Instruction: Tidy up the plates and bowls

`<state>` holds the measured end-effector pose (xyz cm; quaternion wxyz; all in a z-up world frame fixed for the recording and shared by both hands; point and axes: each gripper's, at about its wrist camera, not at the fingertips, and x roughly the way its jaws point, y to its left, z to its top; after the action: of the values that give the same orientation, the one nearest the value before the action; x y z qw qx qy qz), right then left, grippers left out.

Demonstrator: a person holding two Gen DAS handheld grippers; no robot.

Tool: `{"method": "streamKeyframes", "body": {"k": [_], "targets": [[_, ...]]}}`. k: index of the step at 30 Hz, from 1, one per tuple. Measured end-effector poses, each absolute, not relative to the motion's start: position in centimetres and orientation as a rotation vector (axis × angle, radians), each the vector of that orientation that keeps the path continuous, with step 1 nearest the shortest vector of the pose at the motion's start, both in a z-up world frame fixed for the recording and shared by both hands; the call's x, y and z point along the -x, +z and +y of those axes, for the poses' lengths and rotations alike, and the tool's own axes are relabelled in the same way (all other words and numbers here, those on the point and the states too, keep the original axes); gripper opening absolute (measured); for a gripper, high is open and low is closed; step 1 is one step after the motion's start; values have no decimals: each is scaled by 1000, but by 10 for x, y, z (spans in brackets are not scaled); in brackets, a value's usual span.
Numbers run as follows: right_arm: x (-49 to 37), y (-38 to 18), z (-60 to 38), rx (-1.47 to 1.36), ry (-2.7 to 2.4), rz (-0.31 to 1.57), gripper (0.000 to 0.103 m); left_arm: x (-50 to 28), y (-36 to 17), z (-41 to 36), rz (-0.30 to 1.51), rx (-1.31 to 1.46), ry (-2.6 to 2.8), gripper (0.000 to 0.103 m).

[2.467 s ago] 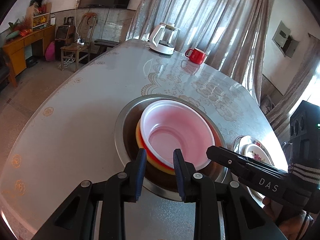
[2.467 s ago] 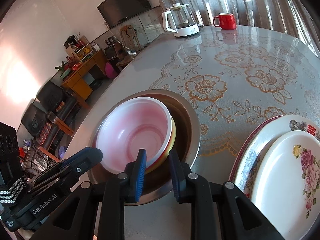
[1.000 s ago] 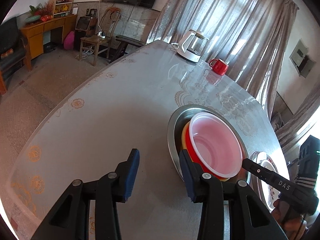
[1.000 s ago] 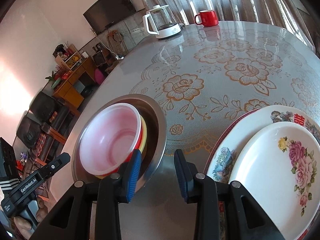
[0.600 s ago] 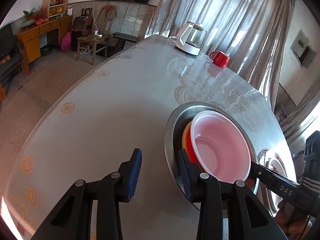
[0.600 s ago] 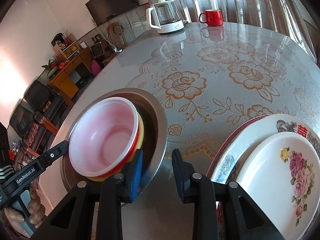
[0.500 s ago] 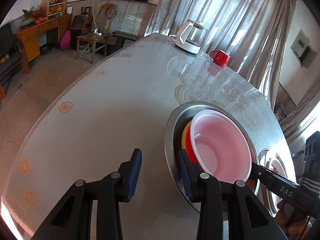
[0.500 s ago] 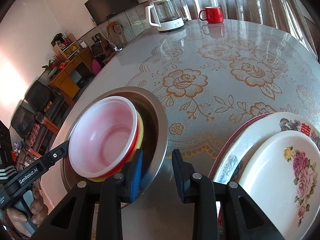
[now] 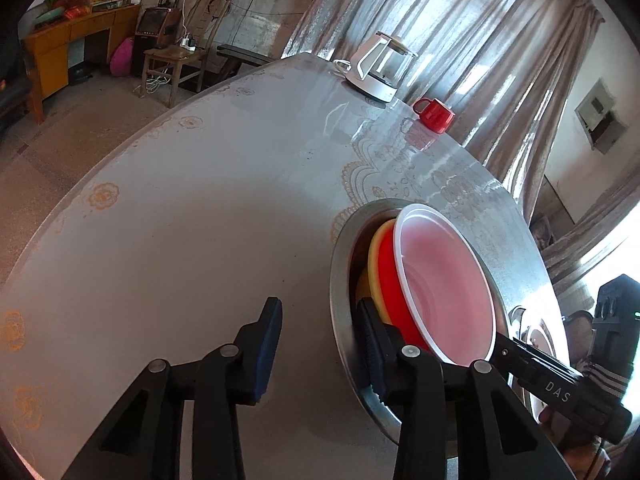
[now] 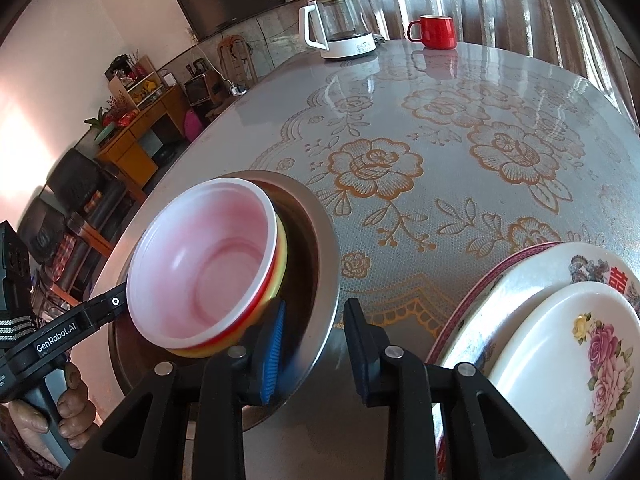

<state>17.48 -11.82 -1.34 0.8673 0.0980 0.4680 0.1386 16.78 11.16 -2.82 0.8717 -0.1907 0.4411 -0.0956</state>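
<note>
The left tongs (image 9: 316, 312) stood narrowly open astride the steel basin (image 9: 340, 280) rim. The right tongs (image 10: 312, 312) straddled it too, but I could not tell if they pinched it. Lifted unevenly, the basin might have tipped, spilling its bowls (image 10: 200, 272) onto the worktop (image 10: 440, 140). Count: one basin, at least three nested bowls, two stacked plates (image 10: 560, 360), one mug (image 10: 434, 32), one kettle (image 10: 340, 32).

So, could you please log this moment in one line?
left gripper: open astride steel basin rim | right gripper: likewise | bowls: nested inside
</note>
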Motion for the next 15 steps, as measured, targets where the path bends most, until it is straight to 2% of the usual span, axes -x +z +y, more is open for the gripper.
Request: {"method": "streamKeyframes", "body": {"k": [5, 9, 15], "targets": [[-174, -13, -116, -184, 289, 974, 28, -162, -24, 105, 889, 364, -241, 25], [-172, -10, -112, -165, 312, 960, 22, -155, -20, 102, 862, 347, -281, 17], [-173, -11, -111, -161, 316, 962, 21, -153, -20, 100, 868, 347, -279, 19]]}}
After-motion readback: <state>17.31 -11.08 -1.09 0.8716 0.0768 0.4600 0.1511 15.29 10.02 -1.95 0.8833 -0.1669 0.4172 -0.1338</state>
